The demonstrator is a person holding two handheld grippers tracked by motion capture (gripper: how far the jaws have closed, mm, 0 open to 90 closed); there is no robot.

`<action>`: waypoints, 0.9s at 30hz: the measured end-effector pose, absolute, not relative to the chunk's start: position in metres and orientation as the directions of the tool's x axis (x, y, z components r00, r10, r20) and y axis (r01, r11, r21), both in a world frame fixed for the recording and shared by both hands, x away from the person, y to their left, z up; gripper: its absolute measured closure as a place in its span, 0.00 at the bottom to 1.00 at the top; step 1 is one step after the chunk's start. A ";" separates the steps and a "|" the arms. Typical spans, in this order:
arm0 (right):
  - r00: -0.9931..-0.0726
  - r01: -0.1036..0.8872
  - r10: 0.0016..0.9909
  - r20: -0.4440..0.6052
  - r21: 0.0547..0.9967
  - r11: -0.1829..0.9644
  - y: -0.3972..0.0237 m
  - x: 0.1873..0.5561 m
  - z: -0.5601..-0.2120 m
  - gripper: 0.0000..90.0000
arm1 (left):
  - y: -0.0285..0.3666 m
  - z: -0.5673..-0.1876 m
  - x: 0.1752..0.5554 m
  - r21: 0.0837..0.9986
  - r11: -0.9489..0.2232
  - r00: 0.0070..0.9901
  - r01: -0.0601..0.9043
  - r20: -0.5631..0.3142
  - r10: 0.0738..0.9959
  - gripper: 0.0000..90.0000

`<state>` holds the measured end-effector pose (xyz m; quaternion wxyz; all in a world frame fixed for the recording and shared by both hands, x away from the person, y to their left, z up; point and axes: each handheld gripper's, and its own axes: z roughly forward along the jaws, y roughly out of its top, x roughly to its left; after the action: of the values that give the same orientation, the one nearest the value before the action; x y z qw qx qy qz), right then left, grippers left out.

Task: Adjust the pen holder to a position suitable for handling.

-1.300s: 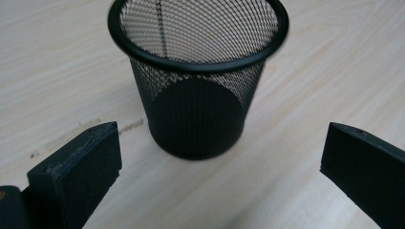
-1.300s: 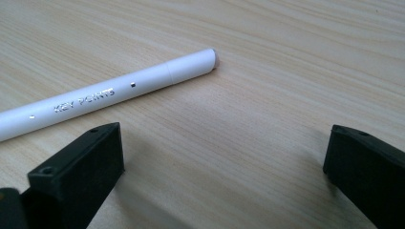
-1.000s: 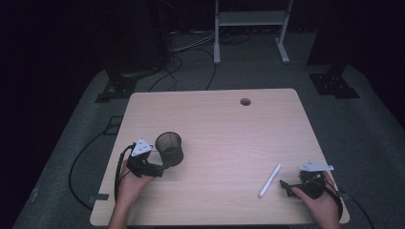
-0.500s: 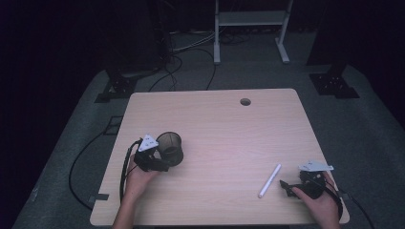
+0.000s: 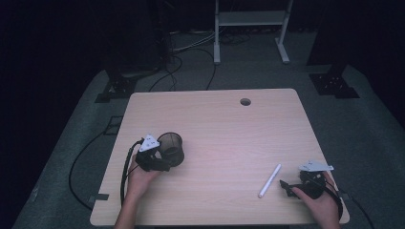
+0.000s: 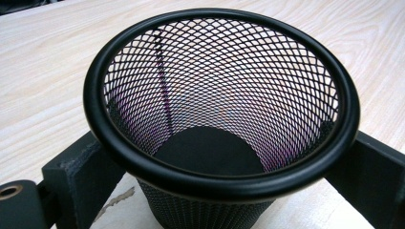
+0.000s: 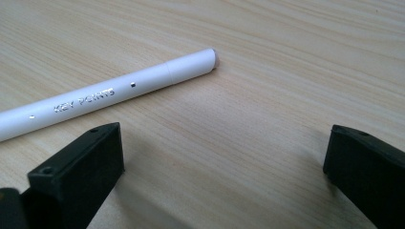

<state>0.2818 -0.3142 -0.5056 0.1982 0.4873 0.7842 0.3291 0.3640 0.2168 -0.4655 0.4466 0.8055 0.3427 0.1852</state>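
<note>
The slim white plastic pen [image 5: 270, 180] lies flat on the table, long axis 1-to-7 o'clock, at 9 o'clock of the spread, empty right gripper [image 5: 286, 187], while the left gripper [image 5: 165, 160] brackets the black mesh cup [image 5: 171, 148].

**Pale wooden table, two things on top**

Light wood-grain table [image 5: 224, 124], rectangular with rounded corners, standing on grey carpet. Round cable hole [image 5: 245, 101] near the far edge, right of centre. Black mesh cup [image 5: 170, 147] upright on the left half. White pen [image 5: 270, 180] flat on the right half toward the near edge, printed "KEY POINTS". Cup and pen well apart.
</note>
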 end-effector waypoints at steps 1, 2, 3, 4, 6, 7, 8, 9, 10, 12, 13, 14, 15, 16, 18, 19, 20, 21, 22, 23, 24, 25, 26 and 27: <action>-0.447 0.634 0.895 0.010 0.709 0.309 -0.314 0.282 -0.506 0.00 | 0.217 -0.466 0.364 0.846 -0.366 0.697 0.387 -0.008 0.717 0.04; -0.446 0.634 0.895 0.010 0.709 0.308 -0.314 0.282 -0.506 0.00 | 0.216 -0.466 0.364 0.846 -0.368 0.700 0.385 -0.008 0.714 0.04; -0.446 0.634 0.895 0.010 0.709 0.308 -0.314 0.282 -0.506 0.00 | 0.215 -0.466 0.363 0.846 -0.368 0.702 0.385 -0.009 0.712 0.04; -0.446 0.634 0.895 0.011 0.710 0.308 -0.314 0.282 -0.506 0.00 | 0.213 -0.465 0.363 0.848 -0.371 0.708 0.379 -0.008 0.706 0.04; -0.446 0.634 0.895 0.010 0.710 0.308 -0.314 0.282 -0.506 0.00 | 0.211 -0.465 0.362 0.848 -0.374 0.715 0.377 -0.010 0.699 0.05; -0.446 0.634 0.895 0.010 0.710 0.308 -0.314 0.282 -0.506 0.00 | 0.211 -0.465 0.362 0.848 -0.374 0.715 0.377 -0.010 0.699 0.05; -0.447 0.634 0.895 0.010 0.709 0.309 -0.314 0.282 -0.506 0.00 | 0.209 -0.465 0.362 0.848 -0.373 0.717 0.376 -0.012 0.697 0.05; -0.447 0.634 0.895 0.010 0.709 0.309 -0.314 0.282 -0.506 0.00 | 0.207 -0.465 0.361 0.847 -0.378 0.722 0.375 -0.010 0.692 0.05; -0.447 0.634 0.895 0.010 0.709 0.309 -0.314 0.282 -0.506 0.00 | 0.206 -0.465 0.361 0.847 -0.379 0.725 0.372 -0.010 0.688 0.05; -0.447 0.634 0.895 0.010 0.709 0.309 -0.314 0.282 -0.506 0.00 | 0.205 -0.465 0.360 0.847 -0.379 0.728 0.371 -0.012 0.686 0.05; -0.447 0.634 0.895 0.010 0.709 0.309 -0.314 0.282 -0.506 0.00 | 0.204 -0.464 0.360 0.847 -0.382 0.731 0.369 -0.011 0.683 0.05; -0.446 0.634 0.895 0.011 0.709 0.308 -0.314 0.282 -0.506 0.00 | 0.202 -0.464 0.359 0.848 -0.381 0.734 0.369 -0.014 0.679 0.05; -0.446 0.634 0.895 0.011 0.709 0.308 -0.314 0.282 -0.506 0.00 | 0.202 -0.464 0.359 0.848 -0.381 0.734 0.369 -0.014 0.679 0.05; -0.446 0.634 0.895 0.010 0.709 0.308 -0.314 0.282 -0.506 0.00 | 0.200 -0.464 0.359 0.846 -0.387 0.741 0.367 -0.015 0.672 0.05; -0.447 0.634 0.895 0.010 0.709 0.309 -0.314 0.282 -0.506 0.00 | 0.197 -0.464 0.358 0.843 -0.394 0.746 0.366 -0.013 0.665 0.05; -0.447 0.634 0.895 0.010 0.709 0.309 -0.314 0.282 -0.506 0.00 | 0.197 -0.464 0.358 0.843 -0.394 0.746 0.366 -0.013 0.665 0.05; -0.446 0.634 0.895 0.010 0.709 0.308 -0.314 0.282 -0.506 0.00 | 0.196 -0.464 0.358 0.843 -0.395 0.748 0.364 -0.012 0.664 0.05; -0.446 0.634 0.895 0.010 0.709 0.308 -0.314 0.282 -0.506 0.00 | 0.195 -0.464 0.358 0.843 -0.396 0.751 0.363 -0.014 0.660 0.05; -0.447 0.634 0.895 0.010 0.709 0.309 -0.314 0.282 -0.506 0.00 | 0.193 -0.464 0.357 0.842 -0.399 0.754 0.363 -0.015 0.656 0.05; -0.447 0.634 0.895 0.010 0.709 0.309 -0.314 0.282 -0.506 0.00 | 0.191 -0.464 0.357 0.846 -0.394 0.757 0.360 -0.018 0.653 0.05; -0.446 0.634 0.895 0.010 0.709 0.308 -0.314 0.282 -0.506 0.00 | 0.190 -0.464 0.356 0.843 -0.399 0.759 0.360 -0.016 0.651 0.05; -0.447 0.634 0.895 0.010 0.709 0.309 -0.314 0.282 -0.506 0.00 | 0.189 -0.464 0.356 0.844 -0.399 0.761 0.359 -0.017 0.648 0.05; -0.446 0.634 0.895 0.010 0.710 0.308 -0.314 0.282 -0.506 0.00 | 0.189 -0.464 0.356 0.844 -0.399 0.761 0.359 -0.017 0.648 0.05; -0.447 0.634 0.895 0.010 0.709 0.309 -0.314 0.282 -0.506 0.00 | 0.188 -0.464 0.356 0.845 -0.398 0.763 0.358 -0.018 0.647 0.06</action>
<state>0.2818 -0.3142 -0.5056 0.1981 0.4872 0.7843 0.3291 0.3559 0.1879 -0.4637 0.4556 0.8208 0.3059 0.1587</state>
